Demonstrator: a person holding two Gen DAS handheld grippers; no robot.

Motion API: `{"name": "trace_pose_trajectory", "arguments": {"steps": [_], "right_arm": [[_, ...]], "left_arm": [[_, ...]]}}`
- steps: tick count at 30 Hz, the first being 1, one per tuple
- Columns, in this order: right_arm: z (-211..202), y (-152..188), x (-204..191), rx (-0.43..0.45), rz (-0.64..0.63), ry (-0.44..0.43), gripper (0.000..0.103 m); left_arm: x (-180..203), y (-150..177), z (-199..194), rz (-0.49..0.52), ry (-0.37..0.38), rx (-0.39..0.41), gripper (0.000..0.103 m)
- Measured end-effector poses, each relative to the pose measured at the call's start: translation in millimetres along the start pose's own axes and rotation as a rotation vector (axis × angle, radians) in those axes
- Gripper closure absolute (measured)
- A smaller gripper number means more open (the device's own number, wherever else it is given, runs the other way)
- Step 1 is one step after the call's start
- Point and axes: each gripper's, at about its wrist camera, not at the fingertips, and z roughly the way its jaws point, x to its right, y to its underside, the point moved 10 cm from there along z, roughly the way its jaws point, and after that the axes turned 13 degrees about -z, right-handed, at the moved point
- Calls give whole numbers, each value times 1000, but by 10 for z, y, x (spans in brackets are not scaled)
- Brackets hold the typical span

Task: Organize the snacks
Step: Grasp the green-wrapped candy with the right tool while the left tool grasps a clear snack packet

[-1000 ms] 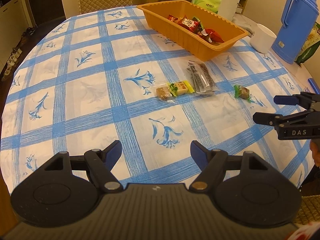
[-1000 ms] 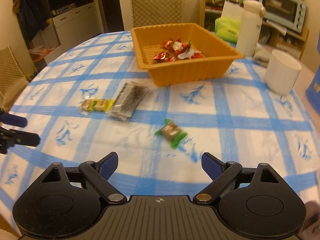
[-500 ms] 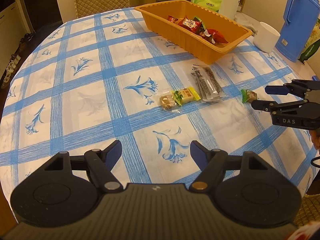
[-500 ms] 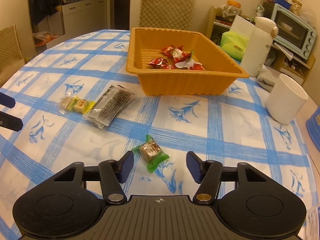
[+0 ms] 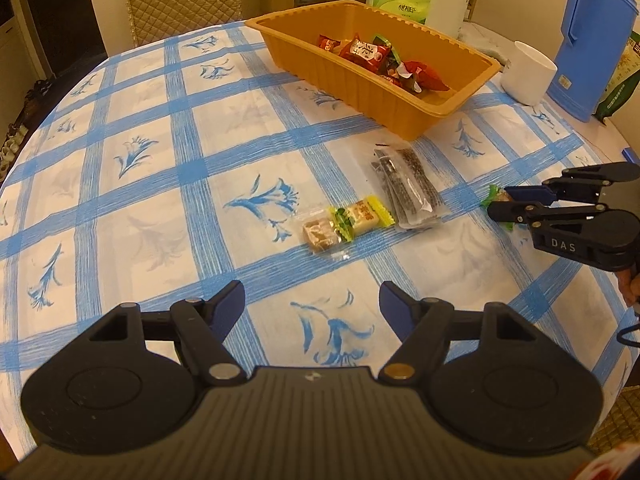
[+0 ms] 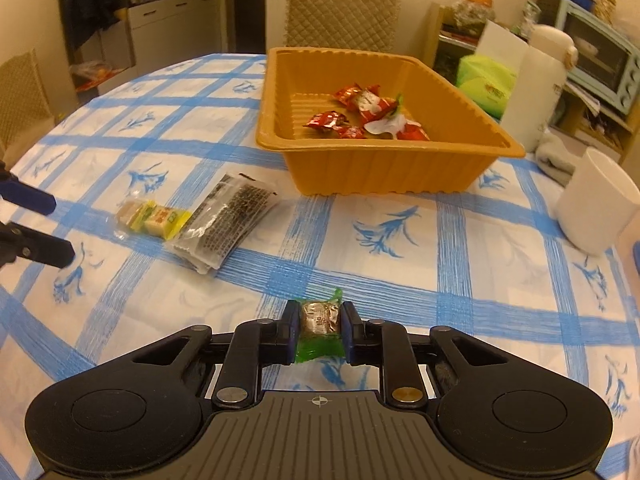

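the print on the red wrappers (image 6: 362, 114) in the orange tray (image 6: 384, 172) is too small to read. the green-wrapped candy (image 5: 493, 197) is mostly hidden behind the right hand-held gripper (image 5: 505, 203) in the left wrist view. the blue jug (image 5: 592, 36) is cut off by the top edge, and the left hand-held gripper (image 6: 48, 232) by the left edge.

Left gripper (image 5: 312, 306): matte black plastic body, ribbed grey central housing with a small crosshair mark, two round disc hubs, linkage arms on one silver and one brass pivot screw, blue finger pads (image 5: 230, 306). Right gripper (image 6: 319, 328): same build; in the left wrist view its side carries white "DAS" lettering, with a thin black cable below.
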Motion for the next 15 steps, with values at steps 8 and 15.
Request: {"name": "trace_pose_trajectory", "arguments": {"steps": [8,15], "right_arm": [[-46,58,132,-11,139,24,81],[-64,75,152,-7,167,32,81]], "left_arm": [[12,-135,202,15,-1,0,34],[-5,-237,398,30,-19,-2,34]]}}
